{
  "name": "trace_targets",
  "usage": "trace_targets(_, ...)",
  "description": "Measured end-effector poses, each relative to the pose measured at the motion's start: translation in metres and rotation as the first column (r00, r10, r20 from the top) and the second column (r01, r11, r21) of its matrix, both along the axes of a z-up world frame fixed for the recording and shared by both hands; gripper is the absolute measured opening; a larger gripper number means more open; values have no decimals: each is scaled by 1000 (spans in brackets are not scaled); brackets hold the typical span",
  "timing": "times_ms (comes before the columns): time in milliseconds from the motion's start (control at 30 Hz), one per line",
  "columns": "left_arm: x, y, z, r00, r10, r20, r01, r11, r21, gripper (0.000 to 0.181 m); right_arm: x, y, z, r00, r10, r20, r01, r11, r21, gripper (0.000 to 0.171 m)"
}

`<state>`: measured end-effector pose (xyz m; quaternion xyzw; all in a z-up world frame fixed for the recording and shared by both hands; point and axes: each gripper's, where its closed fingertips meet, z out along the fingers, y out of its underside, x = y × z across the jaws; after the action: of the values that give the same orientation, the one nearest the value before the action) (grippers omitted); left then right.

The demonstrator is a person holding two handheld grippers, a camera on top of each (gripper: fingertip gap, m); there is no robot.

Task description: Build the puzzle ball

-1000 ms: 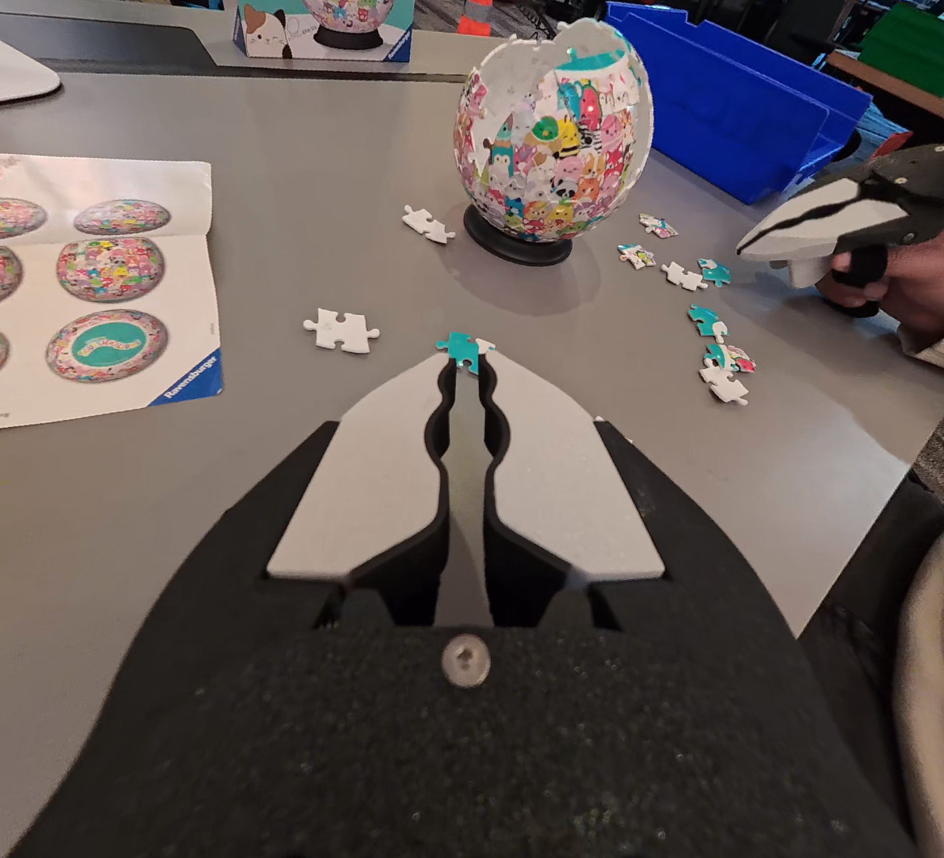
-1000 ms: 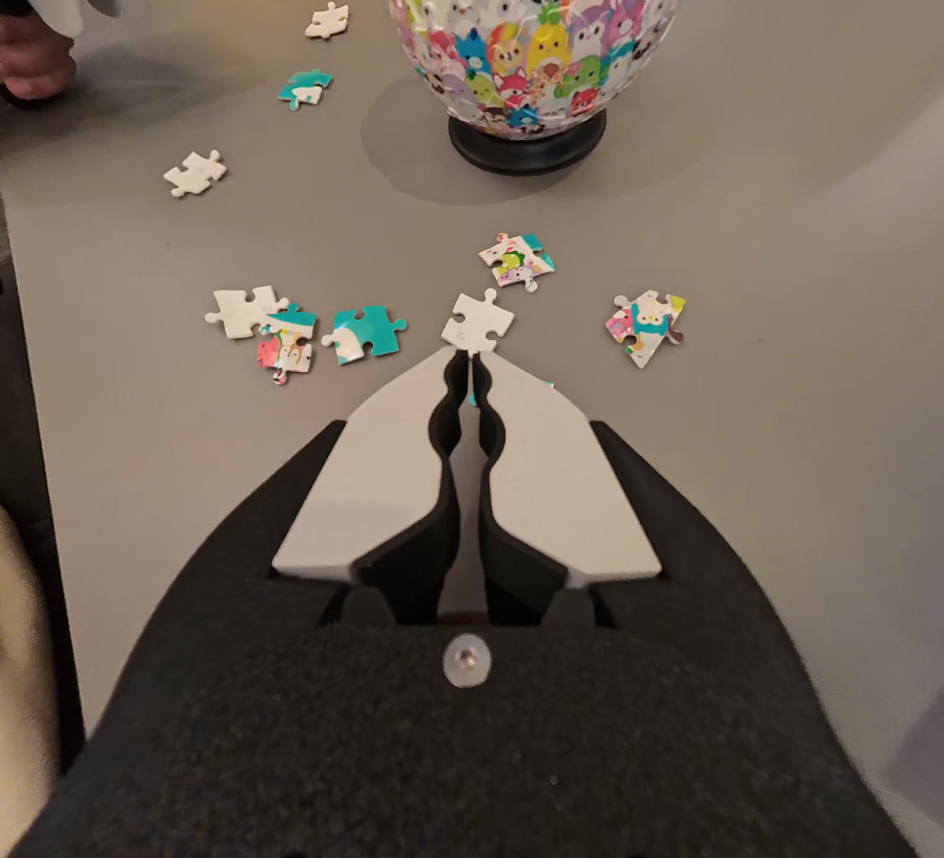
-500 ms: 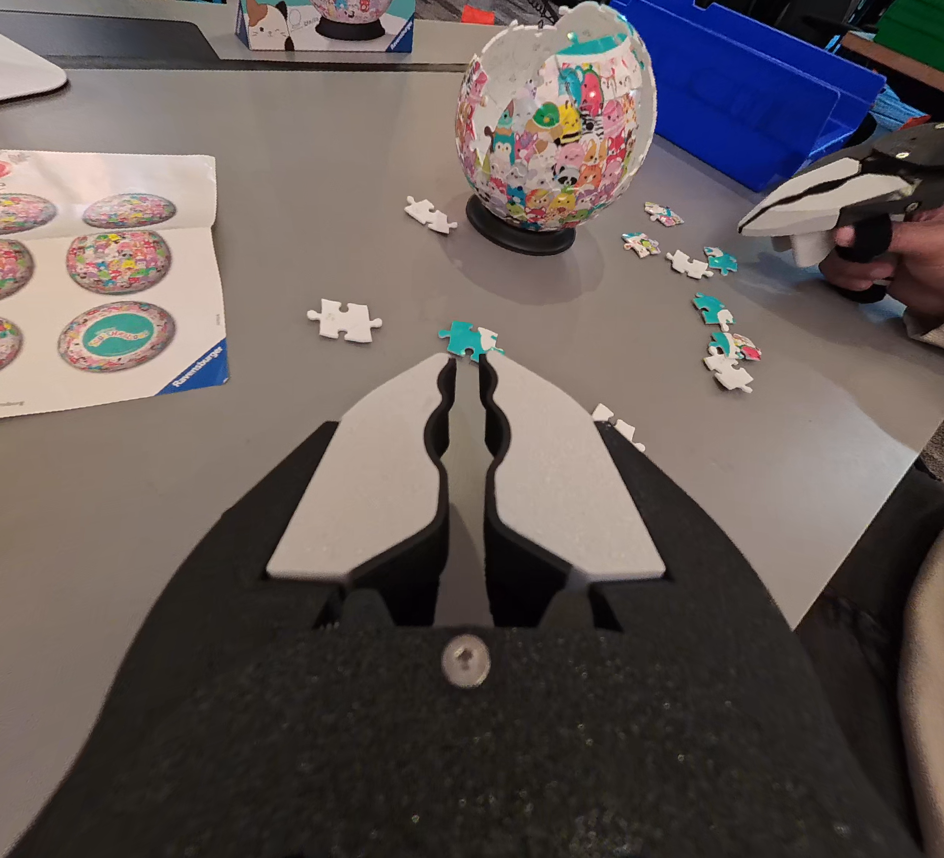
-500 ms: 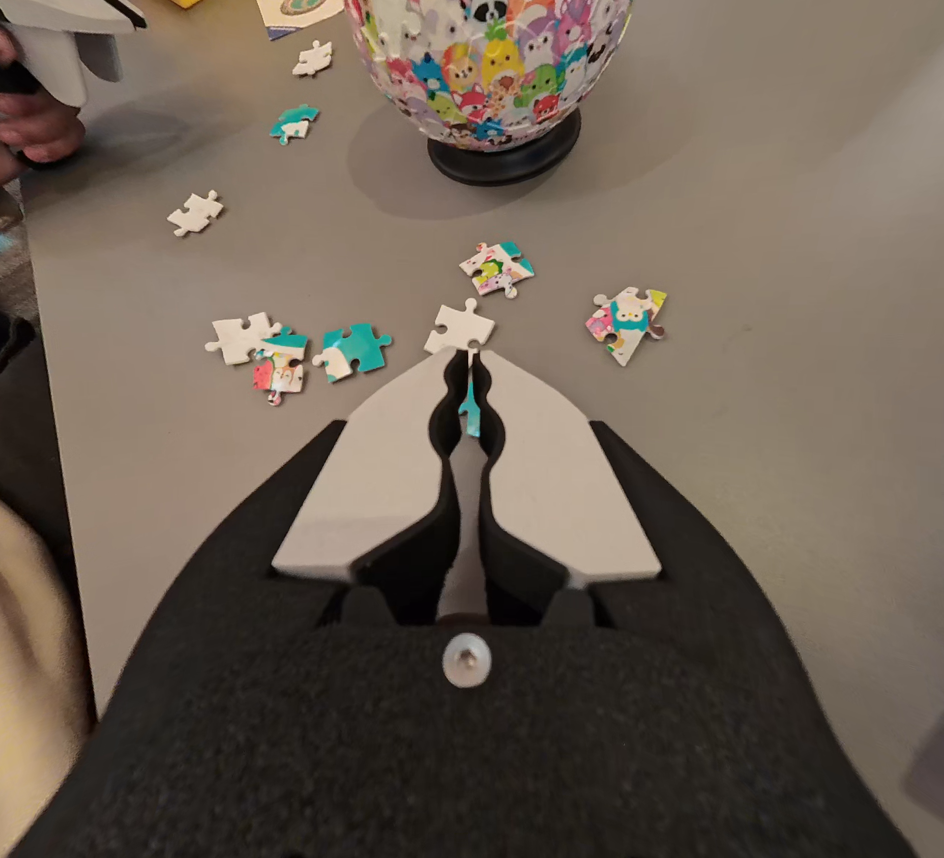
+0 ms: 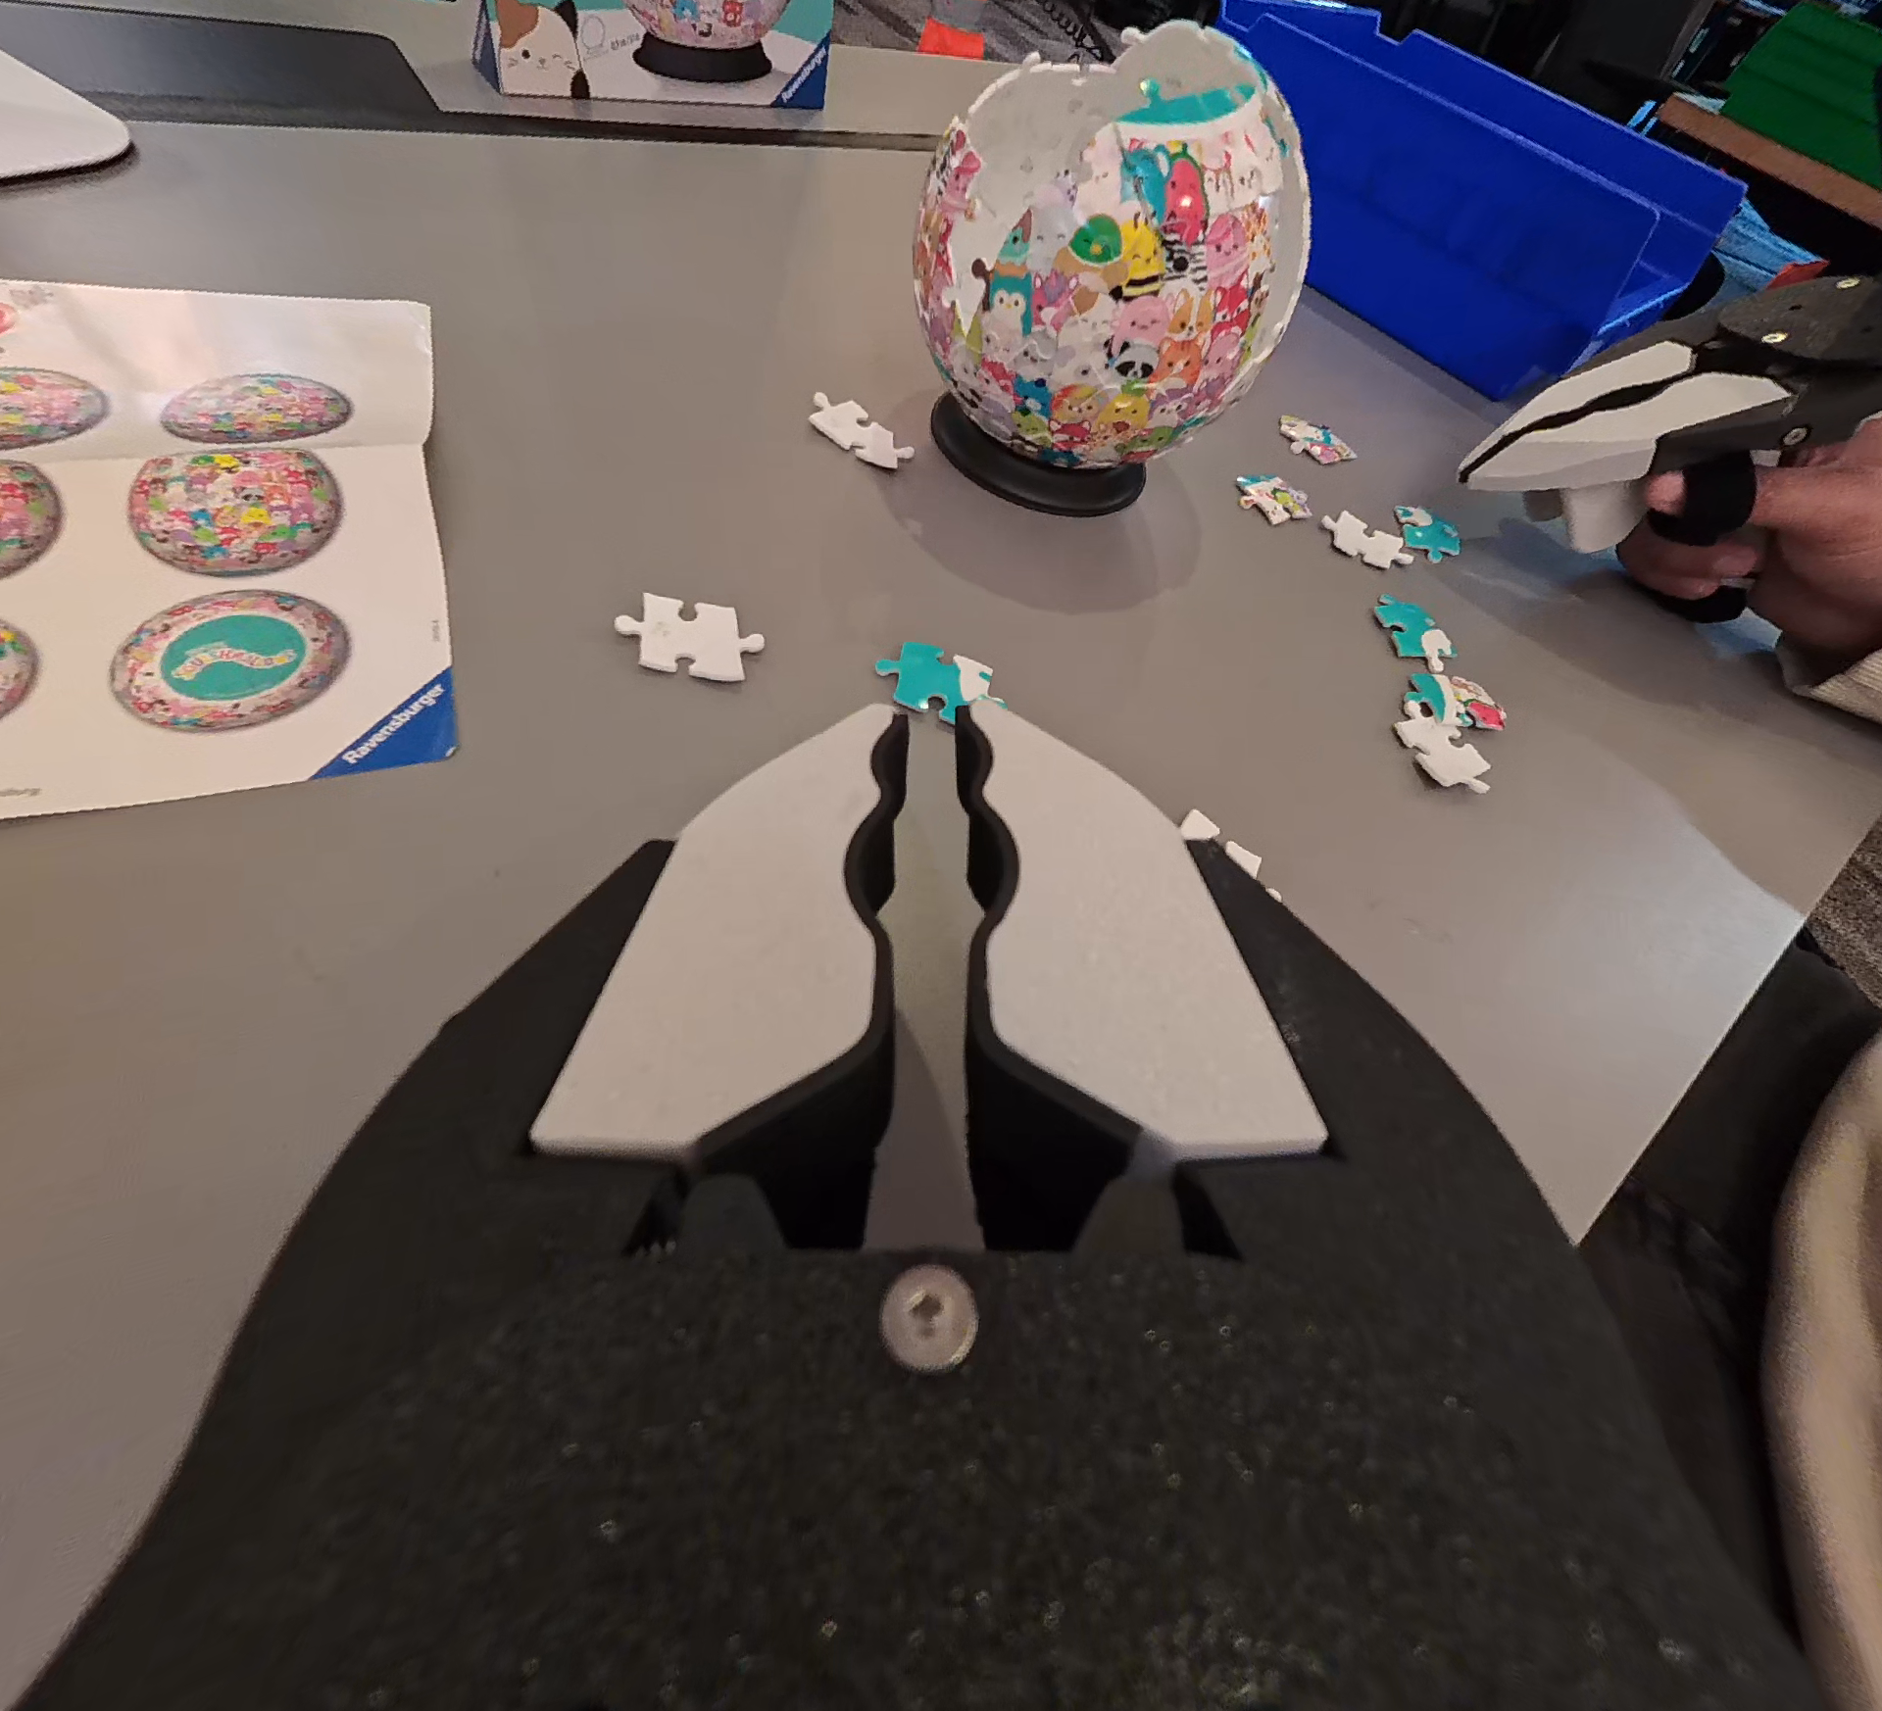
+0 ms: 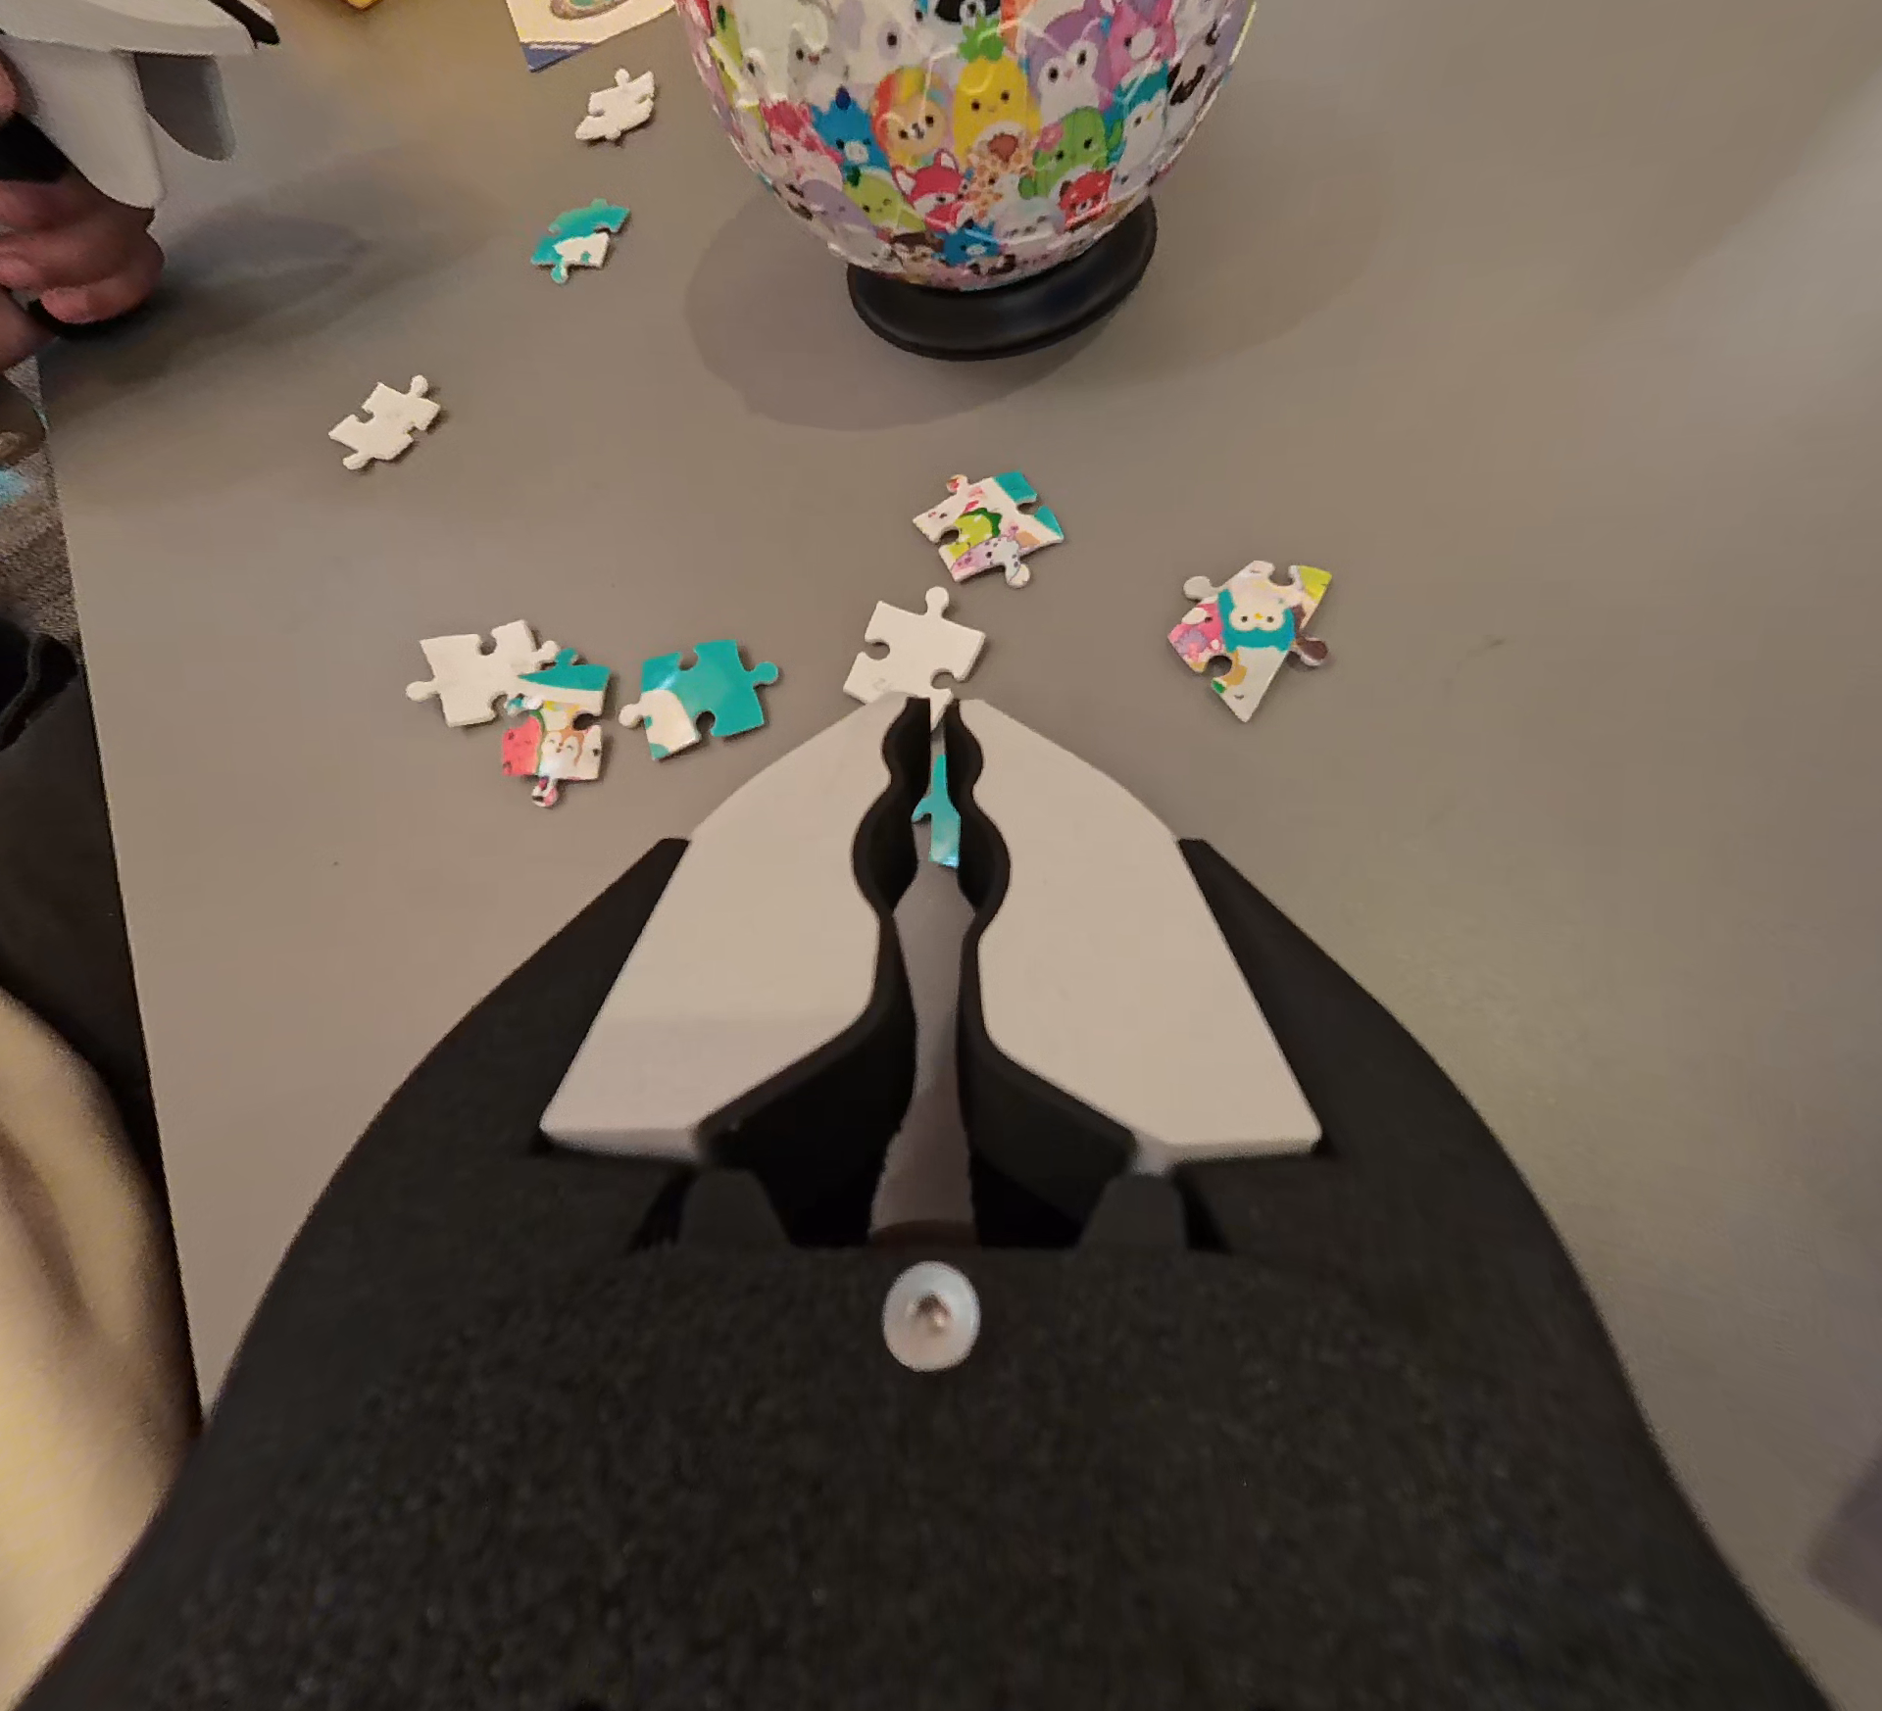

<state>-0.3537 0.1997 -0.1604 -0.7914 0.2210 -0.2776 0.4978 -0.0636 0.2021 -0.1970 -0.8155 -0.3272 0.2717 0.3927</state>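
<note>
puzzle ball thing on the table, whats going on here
A person with a gripper in each hand is building the puzzle ball, which sits part-finished on its black stand, top open. The right gripper is shut on a teal piece. The left gripper hangs nearly closed and empty near another teal piece. More loose pieces lie scattered on the table.

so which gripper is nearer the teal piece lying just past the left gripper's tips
Left. The left gripper has its tips right at the teal piece, while the right gripper hovers far off on the other side of the puzzle ball.
</note>
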Motion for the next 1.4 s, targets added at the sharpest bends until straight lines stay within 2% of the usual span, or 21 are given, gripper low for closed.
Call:
trace_targets(900, -3, -1, 0, 1000, 12, 9, -12, 1000, -9, 8, 2, -4, 1, 999, -18, -31, 17, 1000, -25, 3)
trace_targets(1400, 9, -3, -12, 992, -36, -121, 35, 999, -11, 8, -5, -3, -3, 999, 39, 23, -38, 999, -11, 3)
